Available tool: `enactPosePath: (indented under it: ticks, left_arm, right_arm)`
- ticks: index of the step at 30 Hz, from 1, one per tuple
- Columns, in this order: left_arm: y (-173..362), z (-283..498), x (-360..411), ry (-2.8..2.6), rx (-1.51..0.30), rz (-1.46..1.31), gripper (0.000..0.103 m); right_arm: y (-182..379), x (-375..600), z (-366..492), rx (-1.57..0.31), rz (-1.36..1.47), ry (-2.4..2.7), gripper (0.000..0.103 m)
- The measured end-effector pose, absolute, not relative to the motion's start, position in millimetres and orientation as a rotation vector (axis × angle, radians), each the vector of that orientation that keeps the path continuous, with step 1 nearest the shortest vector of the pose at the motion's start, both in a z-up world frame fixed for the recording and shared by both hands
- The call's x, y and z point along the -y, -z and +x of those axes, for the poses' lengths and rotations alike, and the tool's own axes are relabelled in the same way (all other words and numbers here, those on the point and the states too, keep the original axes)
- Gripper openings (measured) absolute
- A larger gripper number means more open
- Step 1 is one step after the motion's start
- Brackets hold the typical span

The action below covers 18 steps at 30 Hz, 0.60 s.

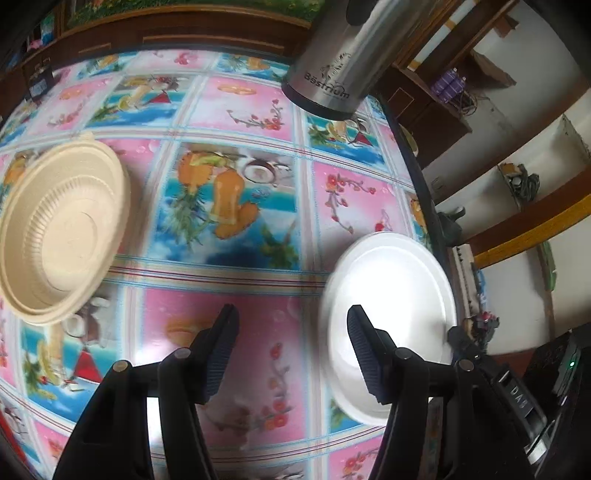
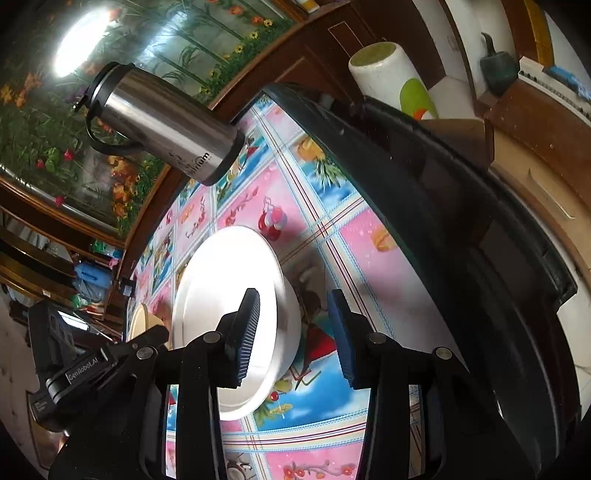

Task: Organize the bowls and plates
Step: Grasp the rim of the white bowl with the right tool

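Note:
A beige ribbed bowl (image 1: 59,232) sits on the patterned tablecloth (image 1: 236,229) at the left. A white plate (image 1: 391,295) lies at the table's right edge. My left gripper (image 1: 291,350) is open and empty above the cloth, its right finger over the plate's near left part. In the right wrist view the white plate (image 2: 229,295) lies on the table and the beige bowl's rim (image 2: 142,321) peeks out behind it. My right gripper (image 2: 293,336) is open and empty, its left finger over the plate, its right finger over bare cloth.
A steel thermos jug (image 1: 343,62) stands at the far side of the table, also in the right wrist view (image 2: 162,122). The table's dark rim (image 2: 424,206) runs along the right. A wooden cabinet (image 1: 184,33) and shelves (image 1: 517,229) lie beyond.

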<state>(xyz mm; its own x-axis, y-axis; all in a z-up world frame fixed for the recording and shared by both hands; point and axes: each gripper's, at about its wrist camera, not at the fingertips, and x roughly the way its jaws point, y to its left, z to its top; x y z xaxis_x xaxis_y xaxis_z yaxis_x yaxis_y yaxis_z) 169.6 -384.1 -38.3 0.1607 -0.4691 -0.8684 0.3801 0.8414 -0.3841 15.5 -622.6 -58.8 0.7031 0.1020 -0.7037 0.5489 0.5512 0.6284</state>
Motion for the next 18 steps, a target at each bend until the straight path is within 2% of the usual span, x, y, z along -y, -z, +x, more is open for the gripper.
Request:
enactPosePath:
  ticks: [5, 16, 18]
  left_arm:
    - [45, 161, 399, 0.665, -1.310, -0.104, 0.061]
    - [46, 160, 402, 0.626, -1.273, -0.119, 0.059]
    - [48, 159, 404, 0.629, -1.274, -0.109, 0.052]
  right_arm:
    - [60, 623, 13, -0.760, 0.983, 0.301, 0.038]
    - [66, 624, 15, -0.736, 1.023, 0.285, 0.038]
    - [65, 624, 14, -0.730, 1.018, 0.294, 0.038]
